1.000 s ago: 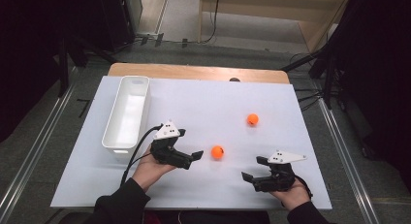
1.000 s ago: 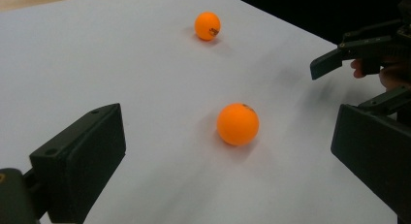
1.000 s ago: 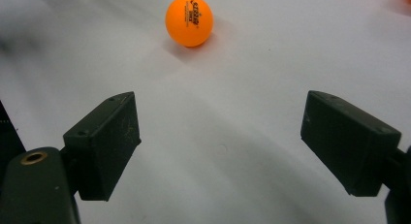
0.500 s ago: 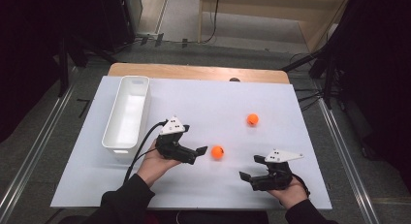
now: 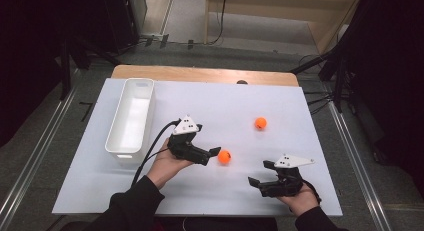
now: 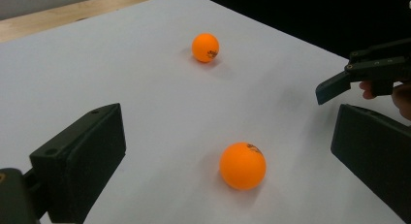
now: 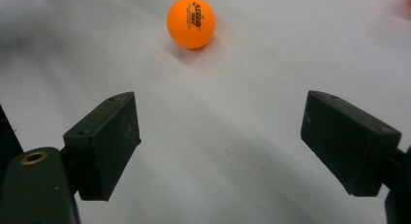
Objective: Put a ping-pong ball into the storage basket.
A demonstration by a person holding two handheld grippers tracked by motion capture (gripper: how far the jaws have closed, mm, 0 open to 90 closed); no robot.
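Two orange balls lie on the white table sheet [image 5: 225,106]. The near ball [image 5: 224,157] [image 6: 242,166] rests just ahead of my left gripper [image 5: 212,154] [image 6: 228,136], between the lines of its jaws but untouched; that gripper is open. The far ball [image 5: 260,123] [image 6: 205,47] sits farther back to the right. My right gripper [image 5: 256,182] [image 7: 220,127] is open near the front right, its jaws pointing left with nothing between them. An orange ball [image 7: 191,22] lies some way ahead of it. The right gripper's jaw tip [image 6: 334,86] also shows at the right of the left gripper view.
A long white bin [image 5: 131,116] stands empty at the left of the sheet. A wooden table edge [image 5: 200,73] runs along the back. Dark floor and stands surround the table.
My left gripper has slid right, bringing its jaws close to the near ball. The right gripper has edged slightly left. Both balls have stayed in place.
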